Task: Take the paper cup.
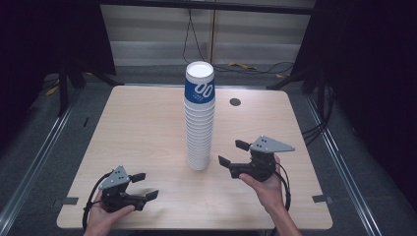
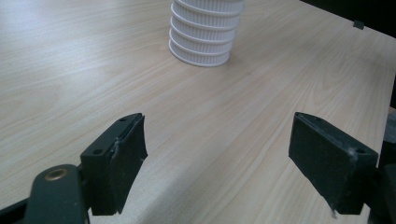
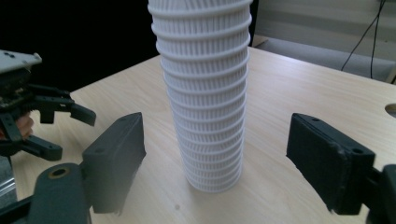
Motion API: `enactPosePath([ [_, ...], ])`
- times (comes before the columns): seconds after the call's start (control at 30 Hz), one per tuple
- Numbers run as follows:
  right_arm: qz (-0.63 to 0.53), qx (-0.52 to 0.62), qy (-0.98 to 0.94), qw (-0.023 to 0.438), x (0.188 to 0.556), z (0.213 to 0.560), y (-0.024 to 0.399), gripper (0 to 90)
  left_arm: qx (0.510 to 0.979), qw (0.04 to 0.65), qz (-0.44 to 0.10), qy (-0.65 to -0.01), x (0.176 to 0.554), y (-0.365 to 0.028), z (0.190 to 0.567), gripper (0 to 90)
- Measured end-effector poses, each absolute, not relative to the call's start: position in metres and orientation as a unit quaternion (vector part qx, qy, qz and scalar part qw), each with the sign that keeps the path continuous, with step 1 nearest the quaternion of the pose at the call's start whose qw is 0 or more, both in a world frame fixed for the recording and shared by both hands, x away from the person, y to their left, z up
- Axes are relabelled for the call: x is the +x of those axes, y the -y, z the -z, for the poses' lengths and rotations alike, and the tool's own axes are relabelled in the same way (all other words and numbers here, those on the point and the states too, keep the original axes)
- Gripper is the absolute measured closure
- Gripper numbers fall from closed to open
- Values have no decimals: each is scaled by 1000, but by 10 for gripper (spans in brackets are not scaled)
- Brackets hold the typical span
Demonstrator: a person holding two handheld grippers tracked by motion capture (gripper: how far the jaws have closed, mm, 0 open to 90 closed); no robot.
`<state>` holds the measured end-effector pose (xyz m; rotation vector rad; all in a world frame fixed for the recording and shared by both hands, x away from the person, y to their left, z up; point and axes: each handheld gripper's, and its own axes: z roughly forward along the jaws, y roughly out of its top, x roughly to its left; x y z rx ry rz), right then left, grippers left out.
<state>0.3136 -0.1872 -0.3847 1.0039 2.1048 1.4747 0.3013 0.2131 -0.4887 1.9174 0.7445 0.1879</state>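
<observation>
At centre of pale wooden surface [image 1: 142,128]: tall stack of white ribbed paper cups [image 1: 199,123], blue-banded on top, upright. Right gripper [image 1: 230,154] just beside, fingers wide, empty. Left gripper [image 1: 145,186] well apart, fingers wide, empty.

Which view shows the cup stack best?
The high view: it shows the whole cup stack, from the table to the blue top cup. The right gripper view shows its ribbed lower part, the left gripper view its bottom rims.
</observation>
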Motion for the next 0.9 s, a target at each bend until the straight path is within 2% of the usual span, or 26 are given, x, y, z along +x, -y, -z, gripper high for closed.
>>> enactPosePath([
  [0.9, -573, 287, -741, 201, 341, 297, 161, 176, 798, 514, -73, -308, 302, -204, 490, 179],
])
